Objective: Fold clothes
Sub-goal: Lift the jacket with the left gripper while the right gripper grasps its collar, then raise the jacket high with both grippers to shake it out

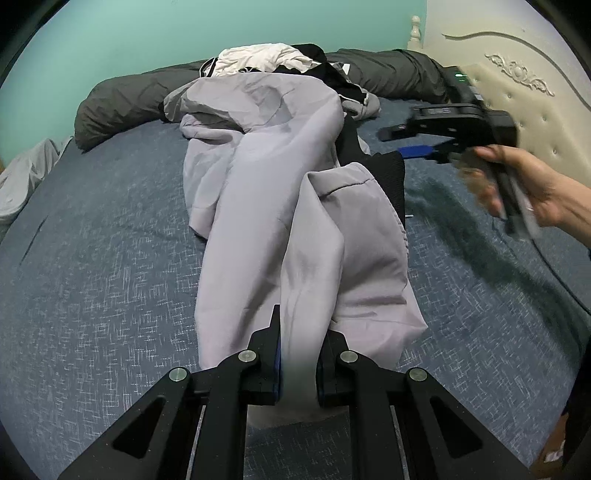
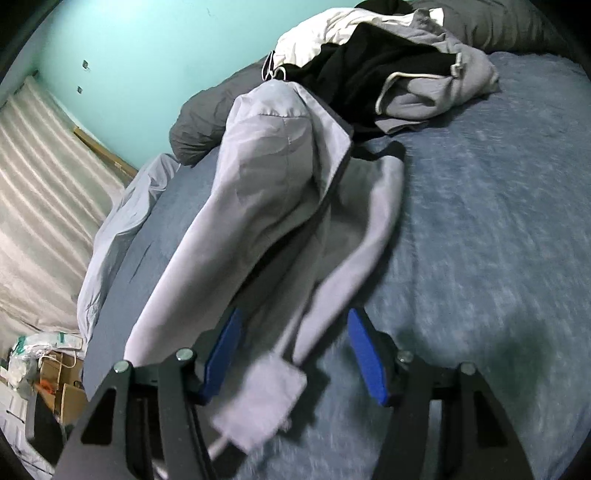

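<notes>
Right hand reaching in from the right edge of the left wrist view, fingers wrapped round the black handle, motion-blurred, held above the blue bed sheet in front of the cream padded headboard. Right gripper angled downward, its 2 blue pads standing well apart, about half spread, pressing on nothing; a flat corner of the pale grey garment lying loose in the gap between them, whether brushing a pad cannot be told through the blur. Left gripper tilted down toward the bed, nearly closed, its 2 black fingers pinching a narrow bunched fold of the same pale grey garment, cloth rising taut from the jaws. Garment stretched lengthwise along the middle of the bed, near end lifted in the left gripper, far end crumpled against a heap of other clothes in white, black and grey. Behind the heap, a long dark grey rolled quilt along the teal wall.
</notes>
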### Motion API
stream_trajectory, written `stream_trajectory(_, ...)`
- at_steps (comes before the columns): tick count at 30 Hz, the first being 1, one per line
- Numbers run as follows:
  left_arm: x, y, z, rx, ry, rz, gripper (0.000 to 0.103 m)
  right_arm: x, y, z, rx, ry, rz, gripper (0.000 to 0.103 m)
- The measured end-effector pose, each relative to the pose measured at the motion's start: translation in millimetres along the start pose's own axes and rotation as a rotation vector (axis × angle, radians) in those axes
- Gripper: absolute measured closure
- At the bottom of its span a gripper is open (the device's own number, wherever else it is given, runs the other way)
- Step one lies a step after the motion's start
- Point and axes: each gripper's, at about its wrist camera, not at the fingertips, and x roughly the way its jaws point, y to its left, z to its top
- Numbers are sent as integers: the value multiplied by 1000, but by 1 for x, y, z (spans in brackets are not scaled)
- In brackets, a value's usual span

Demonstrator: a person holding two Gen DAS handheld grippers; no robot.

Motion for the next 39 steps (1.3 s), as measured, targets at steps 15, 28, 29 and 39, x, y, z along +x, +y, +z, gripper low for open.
stream_trajectory(15,-11,-7,20,86,-21,8,90,5,7,16,5,-90,99,101)
stream_trajectory(28,-122,-28,76,110,-179,54,92,-184,65,28,-46,-327,179,101)
stream_trajectory(29,-134,-32,82,115,-194,59,92,-198,68,28,-49,-341,182,101)
stream_trajectory(39,-246,-69,138,154,-337,67,94,-373,111,15,-89,-515,221,101)
